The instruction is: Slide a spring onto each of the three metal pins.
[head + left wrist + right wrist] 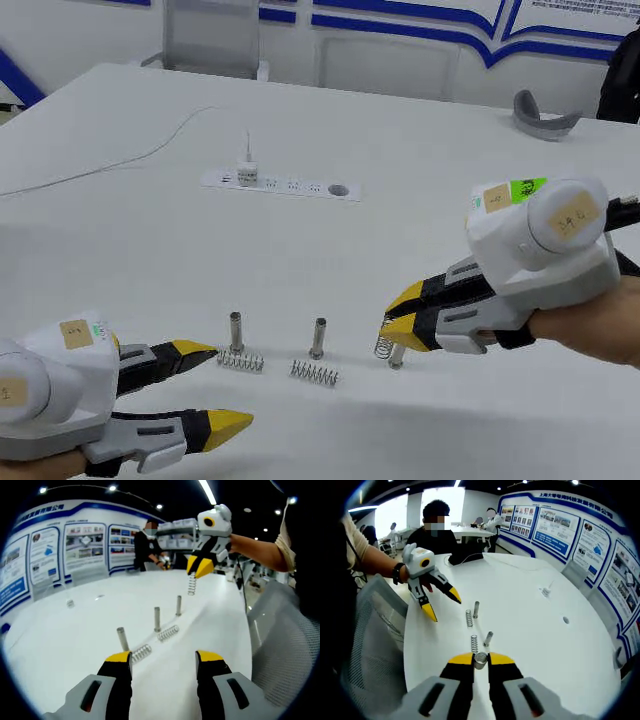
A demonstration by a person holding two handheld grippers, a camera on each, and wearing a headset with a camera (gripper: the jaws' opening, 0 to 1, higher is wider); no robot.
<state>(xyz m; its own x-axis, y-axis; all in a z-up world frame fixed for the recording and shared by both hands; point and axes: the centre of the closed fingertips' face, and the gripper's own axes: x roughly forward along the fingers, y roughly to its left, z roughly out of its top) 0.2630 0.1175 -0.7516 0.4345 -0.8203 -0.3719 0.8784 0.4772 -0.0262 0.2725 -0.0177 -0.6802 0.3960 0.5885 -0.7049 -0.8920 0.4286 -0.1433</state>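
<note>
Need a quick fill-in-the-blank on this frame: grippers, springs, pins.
1. The right gripper is shut on a ____.
2. The left gripper is ____.
3. Beside the pins, ____ springs lie flat on the table.
Missing words: spring; open; two.

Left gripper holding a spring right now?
No, the left gripper is open and empty; the nearest spring lies on the table beside a pin.
</note>
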